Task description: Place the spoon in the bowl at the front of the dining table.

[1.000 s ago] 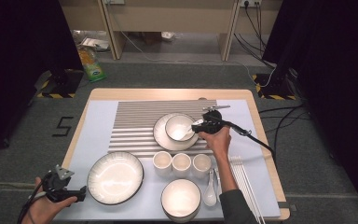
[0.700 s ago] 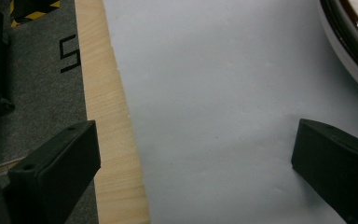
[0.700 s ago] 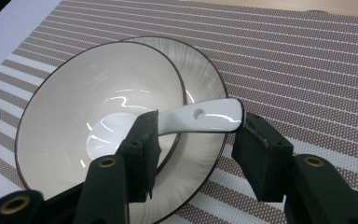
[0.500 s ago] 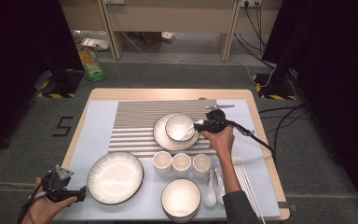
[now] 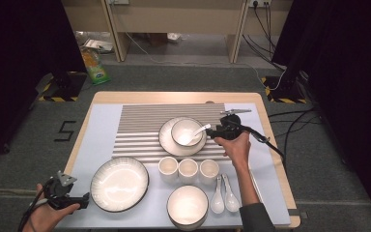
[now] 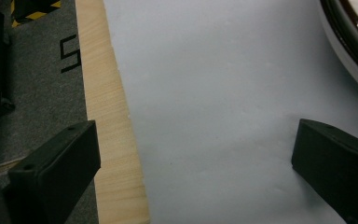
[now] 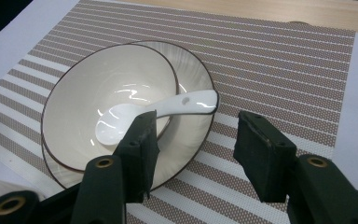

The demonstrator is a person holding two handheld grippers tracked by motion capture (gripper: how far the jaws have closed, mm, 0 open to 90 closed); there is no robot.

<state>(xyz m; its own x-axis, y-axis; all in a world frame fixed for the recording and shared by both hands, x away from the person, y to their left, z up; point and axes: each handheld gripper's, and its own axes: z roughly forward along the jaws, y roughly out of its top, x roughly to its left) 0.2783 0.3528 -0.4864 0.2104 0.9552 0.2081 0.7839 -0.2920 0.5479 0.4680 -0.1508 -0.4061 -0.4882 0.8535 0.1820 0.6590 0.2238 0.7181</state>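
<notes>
- The spoon (image 7: 156, 109) lies in the bowl (image 7: 81, 100) on the plate (image 7: 193, 77), mid-table toward the far edge.
- Right gripper (image 7: 196, 140): jaws spread, empty, just beside the spoon's handle.
- Left gripper (image 6: 193, 172): jaws spread, empty, at the table's near left corner.
- Risk: a jaw clipping the handle could flip the spoon out.

A lab: black curtains (image 5: 24, 43), hazard-taped stands (image 5: 60, 87), floor cables (image 5: 290, 116).

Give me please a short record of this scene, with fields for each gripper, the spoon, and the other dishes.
right gripper: open, just behind the spoon handle, holding nothing
left gripper: open, over the blue mat near the table edge
spoon: lying in the small bowl, handle over its rim
small bowl: on a plate, on the striped mat
other dishes: three cups, two spoons, large plate, near bowl
</notes>
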